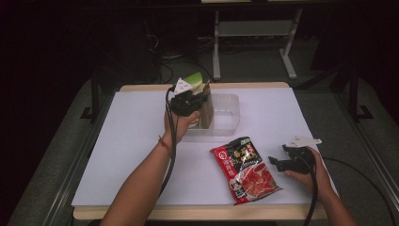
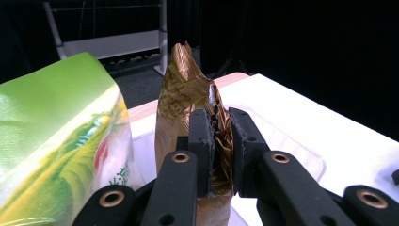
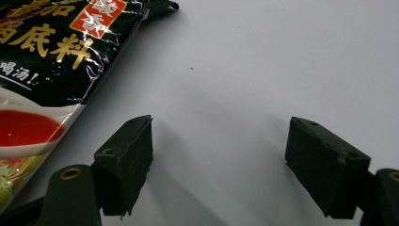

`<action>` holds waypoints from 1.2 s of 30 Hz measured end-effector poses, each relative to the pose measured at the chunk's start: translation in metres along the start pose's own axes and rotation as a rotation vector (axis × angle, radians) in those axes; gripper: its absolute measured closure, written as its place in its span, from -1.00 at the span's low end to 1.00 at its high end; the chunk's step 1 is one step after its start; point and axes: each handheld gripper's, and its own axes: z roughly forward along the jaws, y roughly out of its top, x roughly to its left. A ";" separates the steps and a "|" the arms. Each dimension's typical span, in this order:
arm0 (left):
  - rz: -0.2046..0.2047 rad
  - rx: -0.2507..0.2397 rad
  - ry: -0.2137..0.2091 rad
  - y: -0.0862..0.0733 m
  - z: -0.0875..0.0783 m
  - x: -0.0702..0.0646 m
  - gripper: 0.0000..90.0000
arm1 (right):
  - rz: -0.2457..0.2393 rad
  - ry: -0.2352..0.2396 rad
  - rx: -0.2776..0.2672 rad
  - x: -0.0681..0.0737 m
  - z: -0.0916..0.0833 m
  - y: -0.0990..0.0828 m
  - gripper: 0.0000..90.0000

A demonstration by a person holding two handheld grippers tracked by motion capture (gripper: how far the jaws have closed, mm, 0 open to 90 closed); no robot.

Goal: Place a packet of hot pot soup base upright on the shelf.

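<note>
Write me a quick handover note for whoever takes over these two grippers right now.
Left gripper: shut on the gold packet, held upright at the clear plastic bin, beside a green packet.
Right gripper: open, holding nothing, low over the white table.
Red and black sauce packet: flat on the table, just left of the right gripper.
Done: the gold packet is gripped at the bin.
Left: probably release it, then bin the sauce packet.
</note>
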 end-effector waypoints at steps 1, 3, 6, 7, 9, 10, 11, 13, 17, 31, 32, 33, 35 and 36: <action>0.006 0.002 -0.008 -0.001 0.000 0.000 0.76 | 0.000 0.000 0.000 0.000 0.000 0.000 -0.49; 0.026 0.010 -0.015 -0.003 0.001 -0.002 0.69 | -0.002 -0.001 0.000 0.000 0.000 0.000 -0.49; 0.038 0.015 -0.024 -0.004 0.000 -0.003 0.69 | -0.001 -0.001 0.000 0.000 0.000 0.000 -0.49; 0.042 0.017 -0.028 -0.004 0.000 -0.003 0.69 | -0.001 -0.001 0.001 0.000 0.000 0.000 -0.49; 0.053 0.021 -0.031 -0.004 0.000 -0.003 0.69 | 0.000 -0.001 0.001 0.000 0.000 0.000 -0.50; 0.055 0.023 -0.031 -0.005 -0.001 -0.003 0.68 | -0.001 -0.001 0.001 0.000 0.000 0.000 -0.50; 0.058 0.024 -0.030 -0.005 -0.001 -0.003 0.68 | -0.001 -0.001 0.002 0.000 0.000 0.000 -0.50; 0.061 0.025 -0.026 -0.005 -0.001 -0.004 0.66 | -0.001 -0.001 0.001 0.000 0.000 0.000 -0.50; 0.068 0.019 -0.030 -0.004 -0.004 -0.005 0.56 | -0.002 -0.002 0.001 0.000 0.000 0.000 -0.50; 0.152 0.011 -0.059 0.002 -0.027 -0.007 0.33 | -0.001 -0.003 0.001 0.001 0.000 0.000 -0.50; 0.159 0.012 -0.063 0.001 -0.029 -0.007 0.30 | 0.000 -0.003 0.001 0.001 0.000 0.000 -0.50; 0.165 0.012 -0.058 0.001 -0.033 -0.007 0.27 | 0.000 -0.003 0.001 0.001 0.000 0.000 -0.49; 0.173 0.010 -0.073 0.000 -0.038 -0.007 0.25 | 0.000 -0.003 0.001 0.001 0.000 0.000 -0.49; 0.177 0.008 -0.080 -0.001 -0.040 -0.008 0.24 | 0.000 -0.003 0.001 0.001 0.000 0.000 -0.50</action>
